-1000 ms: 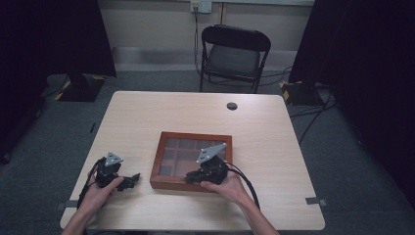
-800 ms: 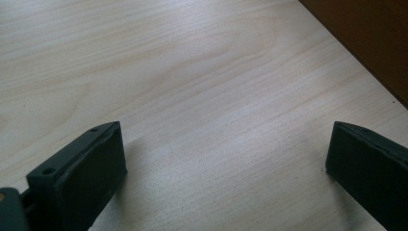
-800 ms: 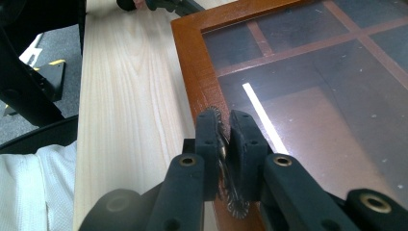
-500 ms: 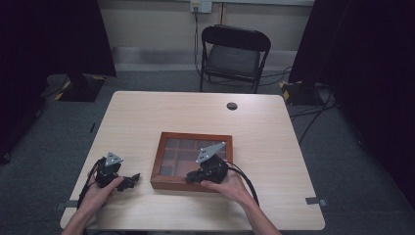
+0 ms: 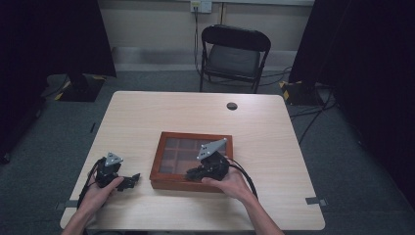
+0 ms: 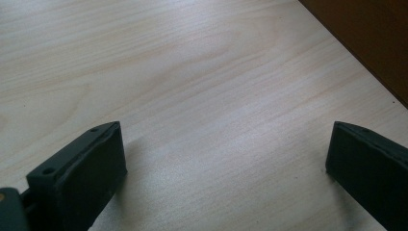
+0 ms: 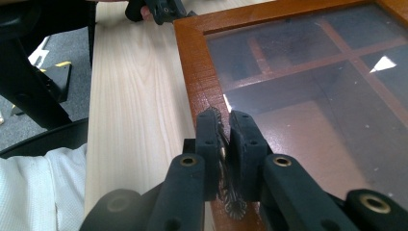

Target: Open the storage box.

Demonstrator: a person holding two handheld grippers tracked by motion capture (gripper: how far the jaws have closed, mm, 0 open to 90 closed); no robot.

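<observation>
Right gripper (image 7: 225, 139): jaws pressed nearly together on a small metal latch (image 7: 222, 159) at the near rim of the wooden box (image 5: 192, 161); hand behind it, close to the table's (image 5: 147, 117) near edge.
Left gripper (image 5: 128, 180): jaws wide apart with only bare tabletop between them, resting near the near-left corner, just left of the box and not touching it.
Wooden box: flat, glass-lidded with dividers beneath, lying a little right of the middle of the near half; its front side runs just inside the near edge.
Open room: left strip and right strip beside the box bare; the whole far half free up to a dark round hole (image 5: 232, 105) near the far edge.
Beyond the table: folding chair (image 5: 234, 54) against the far wall.
</observation>
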